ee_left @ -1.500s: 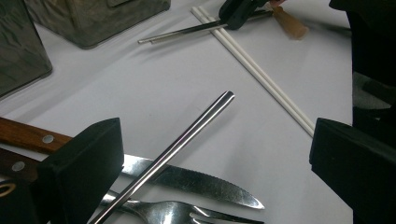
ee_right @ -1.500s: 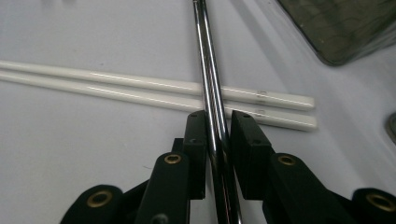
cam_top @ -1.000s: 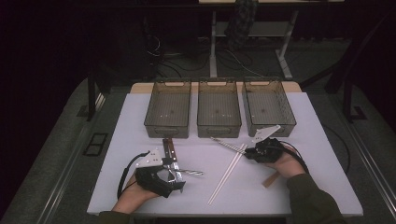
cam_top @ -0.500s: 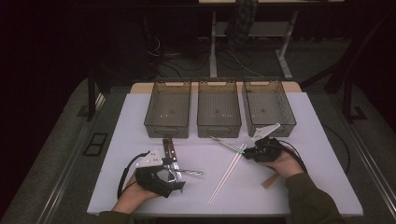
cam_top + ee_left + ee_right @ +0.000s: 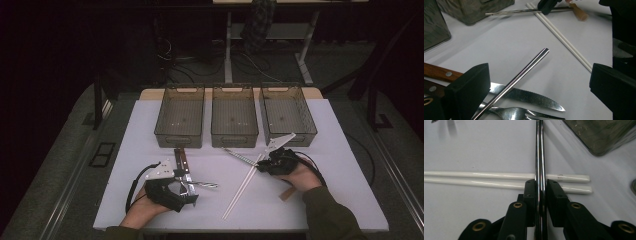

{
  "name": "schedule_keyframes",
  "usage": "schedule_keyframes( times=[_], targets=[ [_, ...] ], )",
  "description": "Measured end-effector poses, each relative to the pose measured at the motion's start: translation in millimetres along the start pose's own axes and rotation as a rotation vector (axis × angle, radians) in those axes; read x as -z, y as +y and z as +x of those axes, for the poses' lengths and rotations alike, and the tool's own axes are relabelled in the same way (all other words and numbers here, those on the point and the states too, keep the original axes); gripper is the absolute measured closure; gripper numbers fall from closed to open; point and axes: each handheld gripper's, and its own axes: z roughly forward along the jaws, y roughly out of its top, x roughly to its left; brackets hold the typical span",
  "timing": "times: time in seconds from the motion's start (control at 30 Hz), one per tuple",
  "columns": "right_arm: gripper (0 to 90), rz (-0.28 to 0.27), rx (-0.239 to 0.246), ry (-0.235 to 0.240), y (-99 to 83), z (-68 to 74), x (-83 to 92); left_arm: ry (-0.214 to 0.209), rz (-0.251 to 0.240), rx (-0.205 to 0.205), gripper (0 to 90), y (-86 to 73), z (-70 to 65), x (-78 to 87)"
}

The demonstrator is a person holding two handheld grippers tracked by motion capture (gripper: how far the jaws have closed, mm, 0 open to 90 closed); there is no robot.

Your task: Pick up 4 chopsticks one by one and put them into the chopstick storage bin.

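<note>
My right gripper (image 5: 263, 165) (image 5: 540, 186) is shut on a pair of thin metal chopsticks (image 5: 240, 156) (image 5: 539, 150), which run forward between its pads; the jaws have just eased open a touch, the sticks still pinched. Under them two white chopsticks (image 5: 242, 187) (image 5: 479, 178) lie crosswise on the white table (image 5: 330, 150). My left gripper (image 5: 191, 186) (image 5: 539, 75) stands open low over a steel rod (image 5: 524, 72), a serrated knife (image 5: 529, 97) with a wooden handle and a fork (image 5: 511, 112). The rod lies between the wide jaws, untouched.
Three see-through bins (image 5: 178, 141) (image 5: 234, 141) (image 5: 287, 90) stand in a row at the back of the table. A small wooden piece (image 5: 286, 194) (image 5: 579, 13) lies by my right wrist. A second wooden-handled knife (image 5: 181, 159) lies beyond my left gripper.
</note>
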Motion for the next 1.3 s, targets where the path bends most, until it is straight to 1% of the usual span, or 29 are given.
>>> schedule_keyframes(
  times=[0.1, 0.27, 0.37, 0.57, 0.7, 0.8, 0.9, 0.97, 1.0, 1.1, 1.2, 1.3],
  targets=[
    [72.3, -0.005, -0.003, -0.001, -0.6, -0.4, 0.2, -0.001, 0.001, 0.000, 1.9, 0.0, -0.1, -0.2],
    [69.1, -0.002, -0.002, -0.005, -0.8, 0.0, 0.8, -0.003, 0.002, -0.001, 1.9, 0.1, -0.3, -0.2],
    [67.0, -0.010, -0.002, -0.003, -0.7, -0.1, 2.2, -0.003, 0.001, -0.001, 1.9, 0.1, -0.3, -0.2],
    [64.5, -0.036, -0.010, -0.003, -1.7, -0.1, 12.8, -0.003, 0.001, -0.002, 1.9, 0.0, -0.2, 0.1],
    [65.8, -0.060, -0.011, -0.002, -4.4, -0.3, 23.8, -0.003, 0.001, -0.002, 1.9, -0.1, -0.3, 0.1],
    [67.3, -0.063, -0.015, 0.004, -7.7, 1.0, 31.3, -0.001, 0.003, -0.003, 1.9, -0.1, -0.2, 0.4],
    [70.1, -0.052, -0.004, -0.001, -13.1, 4.0, 38.1, -0.001, 0.002, -0.001, 1.9, -0.2, 0.0, 0.5],
    [72.1, -0.041, 0.002, -0.016, -17.0, 5.4, 41.9, -0.002, 0.002, -0.001, 1.9, -0.2, 0.1, 0.5],
    [72.3, -0.037, 0.000, -0.024, -18.8, 5.5, 44.0, -0.002, 0.002, -0.001, 1.9, -0.3, 0.1, 0.4],
    [72.3, -0.033, -0.013, -0.028, -25.0, 2.3, 50.0, -0.003, 0.002, -0.001, 1.9, -0.4, 0.1, 0.6],
    [72.5, -0.035, -0.030, -0.020, -32.1, -1.3, 53.4, -0.003, 0.001, 0.001, 1.9, -0.5, 0.3, 0.5],
    [73.4, -0.022, -0.034, -0.020, -39.3, -3.2, 54.5, -0.003, 0.002, 0.000, 1.9, -0.5, 0.2, 0.3]
  ],
)
